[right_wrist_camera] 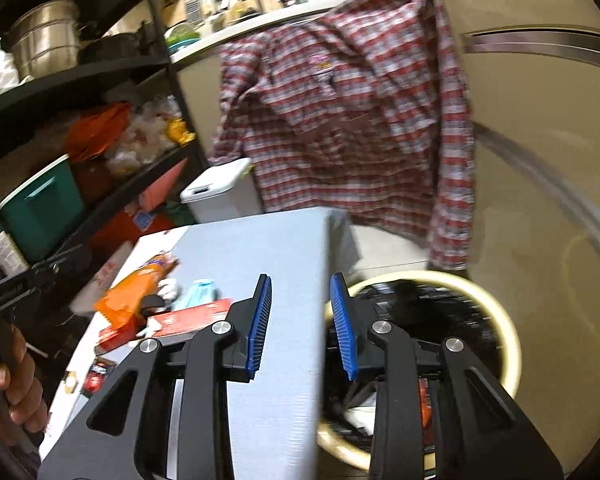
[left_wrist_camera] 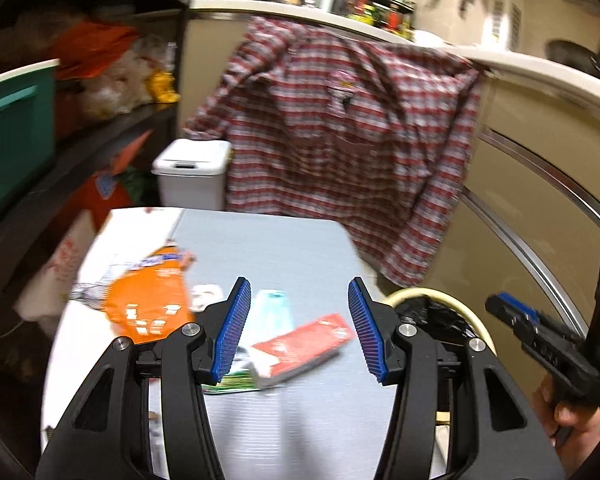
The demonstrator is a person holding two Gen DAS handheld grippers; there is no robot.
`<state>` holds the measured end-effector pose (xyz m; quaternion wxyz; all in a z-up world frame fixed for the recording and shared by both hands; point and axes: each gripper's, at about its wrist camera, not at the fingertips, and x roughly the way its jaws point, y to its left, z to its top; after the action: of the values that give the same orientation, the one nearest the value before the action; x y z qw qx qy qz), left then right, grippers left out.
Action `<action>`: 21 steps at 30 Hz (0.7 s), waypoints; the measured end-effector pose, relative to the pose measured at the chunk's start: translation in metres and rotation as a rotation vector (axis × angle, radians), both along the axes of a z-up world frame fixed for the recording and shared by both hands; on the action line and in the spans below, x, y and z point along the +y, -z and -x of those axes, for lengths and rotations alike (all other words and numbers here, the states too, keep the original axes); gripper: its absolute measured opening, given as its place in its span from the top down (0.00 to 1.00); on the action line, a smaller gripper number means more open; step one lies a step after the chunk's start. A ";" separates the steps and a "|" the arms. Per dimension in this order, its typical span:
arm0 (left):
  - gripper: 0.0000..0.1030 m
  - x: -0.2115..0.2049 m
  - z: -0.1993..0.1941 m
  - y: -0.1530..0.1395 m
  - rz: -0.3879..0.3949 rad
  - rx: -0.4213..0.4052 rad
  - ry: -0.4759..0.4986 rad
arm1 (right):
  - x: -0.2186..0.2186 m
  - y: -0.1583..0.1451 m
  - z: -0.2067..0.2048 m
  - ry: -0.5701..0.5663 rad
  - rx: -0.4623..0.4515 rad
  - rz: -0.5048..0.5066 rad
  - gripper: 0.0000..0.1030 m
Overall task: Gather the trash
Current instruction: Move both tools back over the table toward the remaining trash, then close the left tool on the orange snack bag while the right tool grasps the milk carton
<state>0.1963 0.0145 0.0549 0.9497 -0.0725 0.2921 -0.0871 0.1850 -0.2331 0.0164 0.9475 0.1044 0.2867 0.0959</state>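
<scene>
Writing on every wrapper too blurred to read. Orange bag [left_wrist_camera: 148,300] near the left edge of the grey surface [left_wrist_camera: 284,240], then a teal packet [left_wrist_camera: 274,308], then a red box [left_wrist_camera: 304,344] mid-surface. Bare stretch toward the far right corner. Off the right edge, black-lined bin [right_wrist_camera: 496,320]. Left claw [left_wrist_camera: 300,328] half open, empty. Right claw [right_wrist_camera: 300,324] narrower, nothing gripped.

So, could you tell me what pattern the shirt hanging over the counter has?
The shirt is red, white and grey plaid, clearest in the left wrist view.
</scene>
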 end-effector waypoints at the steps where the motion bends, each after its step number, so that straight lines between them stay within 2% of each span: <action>1: 0.51 0.009 0.000 0.000 0.001 0.001 -0.018 | 0.007 0.001 -0.003 -0.015 0.007 -0.008 0.69; 5: 0.51 0.044 -0.001 -0.001 0.005 0.012 -0.100 | 0.052 0.016 -0.012 -0.102 0.072 -0.060 0.67; 8: 0.51 0.063 -0.001 0.001 0.000 0.021 -0.140 | 0.081 0.031 -0.019 -0.156 0.128 -0.094 0.61; 10: 0.51 0.076 -0.001 0.003 0.005 0.031 -0.168 | 0.096 0.040 -0.025 -0.175 0.169 -0.110 0.46; 12: 0.51 0.087 -0.003 0.007 0.006 0.045 -0.195 | 0.108 0.052 -0.033 -0.180 0.220 -0.131 0.37; 16: 0.51 0.102 -0.010 0.016 0.006 0.076 -0.243 | 0.124 0.074 -0.054 -0.148 0.326 -0.164 0.28; 21: 0.48 0.110 -0.018 0.029 -0.008 0.103 -0.274 | 0.130 0.090 -0.076 -0.082 0.423 -0.217 0.25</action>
<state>0.2143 0.1240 0.0262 0.9366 -0.1126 0.3282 0.0483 0.2615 -0.1031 -0.0741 0.8450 0.2116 0.4706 0.1406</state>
